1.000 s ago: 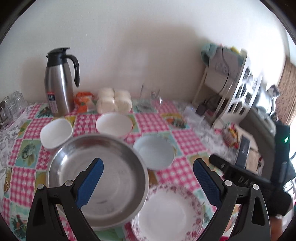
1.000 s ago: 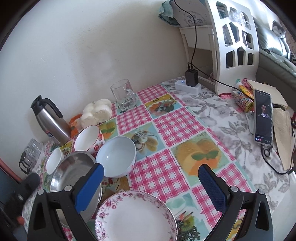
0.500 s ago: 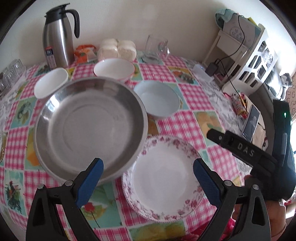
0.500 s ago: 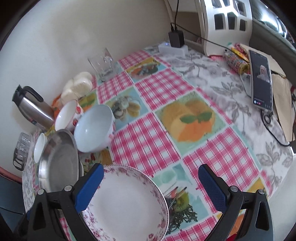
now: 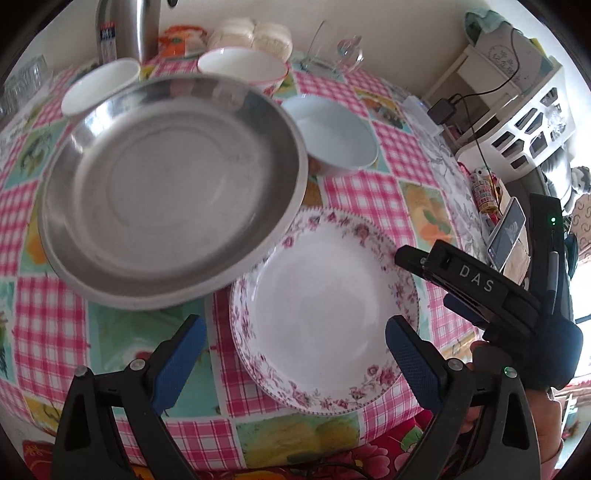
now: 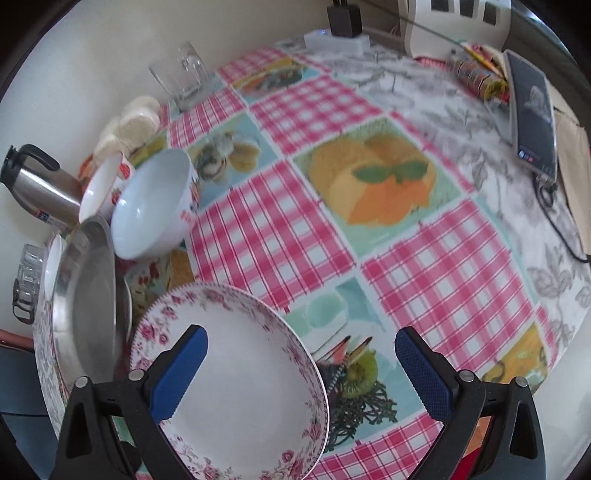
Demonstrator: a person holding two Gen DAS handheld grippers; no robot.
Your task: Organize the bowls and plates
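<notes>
A floral-rimmed white plate (image 5: 325, 314) lies near the table's front edge, beside a large steel plate (image 5: 173, 192) whose rim overlaps it. Behind them stand a pale blue bowl (image 5: 332, 133), a white bowl with red rim (image 5: 242, 68) and a small white bowl (image 5: 99, 86). My left gripper (image 5: 295, 354) hangs open just above the floral plate's near side. My right gripper (image 6: 301, 369) is open too, over the right rim of the floral plate (image 6: 236, 369); it also shows as a black body (image 5: 476, 284) at the plate's right. The steel plate (image 6: 88, 295) and blue bowl (image 6: 155, 206) lie left.
A steel thermos (image 5: 129, 26), white buns (image 5: 251, 35) and a glass mug (image 5: 328, 51) stand along the back wall. A phone (image 6: 532, 114), cables and a snack roll (image 6: 476, 74) lie on the right of the table (image 6: 295, 229). A white shelf (image 5: 517, 107) stands beyond.
Both grippers have come down and tilted toward the table. The floral plate and steel plate now fill the views, with both open grippers close over the floral plate.
</notes>
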